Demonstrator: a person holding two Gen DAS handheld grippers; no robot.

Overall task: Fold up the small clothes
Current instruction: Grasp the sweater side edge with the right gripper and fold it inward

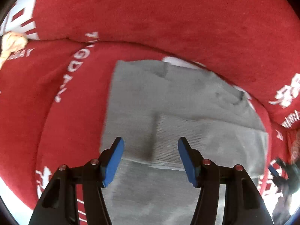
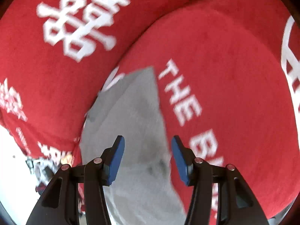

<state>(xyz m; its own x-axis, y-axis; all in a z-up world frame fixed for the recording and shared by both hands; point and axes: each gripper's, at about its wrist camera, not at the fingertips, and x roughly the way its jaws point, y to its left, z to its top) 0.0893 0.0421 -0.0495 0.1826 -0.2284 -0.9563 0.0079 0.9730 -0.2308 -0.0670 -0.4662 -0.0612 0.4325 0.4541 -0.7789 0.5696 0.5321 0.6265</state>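
- We see the folded grey knit garment [image 1: 178,116] lying flat on the red plush cushion with white lettering [image 1: 168,18], directly below and ahead of both grippers; in the right wrist view its long axis runs away from us.
- Our left gripper [image 1: 151,161] hangs over its middle, the right gripper [image 2: 148,159] over its right edge.
- Both sets of blue pads [image 1: 114,161] stand parted, released, gripping nothing.
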